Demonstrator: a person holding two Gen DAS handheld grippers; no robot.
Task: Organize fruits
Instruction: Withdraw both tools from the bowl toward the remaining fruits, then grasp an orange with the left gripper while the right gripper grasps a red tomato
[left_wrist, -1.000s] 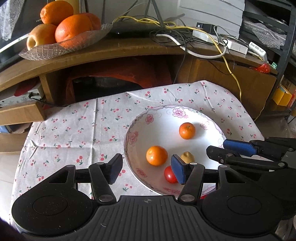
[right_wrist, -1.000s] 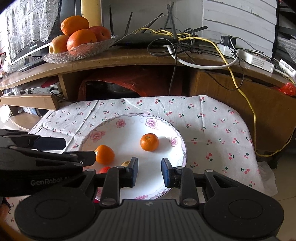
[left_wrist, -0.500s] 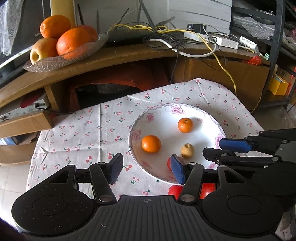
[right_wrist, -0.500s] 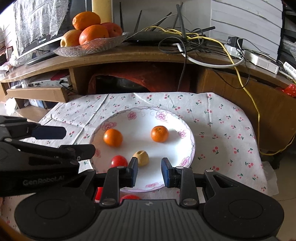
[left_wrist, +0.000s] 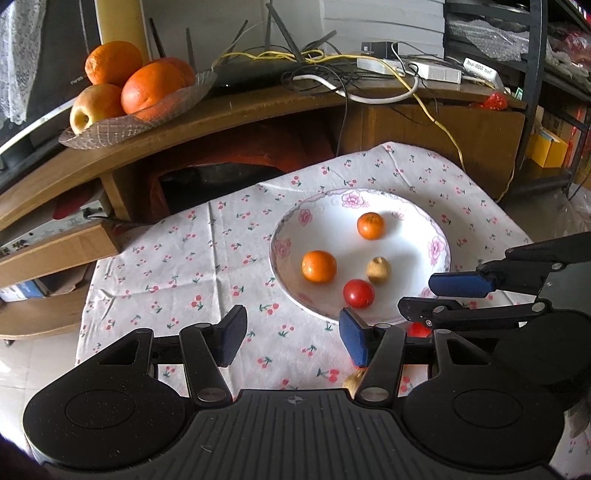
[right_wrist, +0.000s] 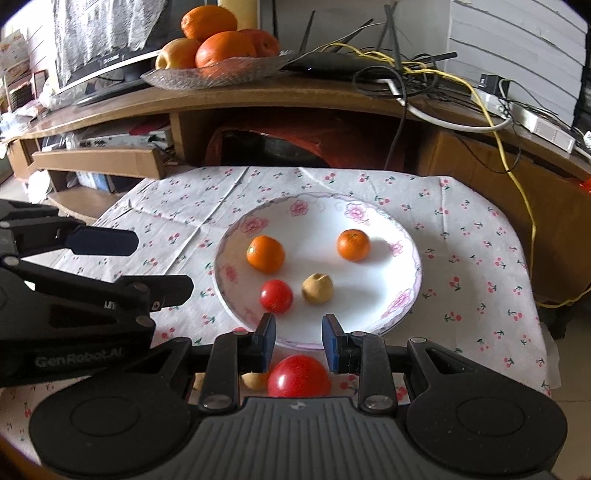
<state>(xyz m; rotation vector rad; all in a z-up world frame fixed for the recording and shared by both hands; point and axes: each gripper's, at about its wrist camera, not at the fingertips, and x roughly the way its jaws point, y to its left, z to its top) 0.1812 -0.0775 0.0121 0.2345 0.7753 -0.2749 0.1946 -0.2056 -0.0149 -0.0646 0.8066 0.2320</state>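
A white floral plate (left_wrist: 280, 254) (right_wrist: 229, 273) sits on a cherry-print cloth and holds two oranges (left_wrist: 319, 266) (left_wrist: 370, 225), a small red tomato (left_wrist: 358, 293) (right_wrist: 276, 295) and a tan fruit (left_wrist: 378, 270) (right_wrist: 317, 288). On the cloth just in front of the plate lie a larger red tomato (right_wrist: 298, 376) and another tan fruit (right_wrist: 255, 380). My right gripper (right_wrist: 299, 332) is open above that tomato, with nothing between its fingers. My left gripper (left_wrist: 291, 332) stands wide open and empty over the cloth, left of the plate's near rim.
A glass dish (left_wrist: 122, 125) of large oranges and an apple stands on the curved wooden stand behind. A router and tangled cables (left_wrist: 332, 74) lie on the stand. The cloth (left_wrist: 177, 266) drops off at its left and right edges.
Both grippers have drawn back toward the near edge of the cloth. The whole plate now shows, and the loose tomato and tan fruit in front of it have come into view.
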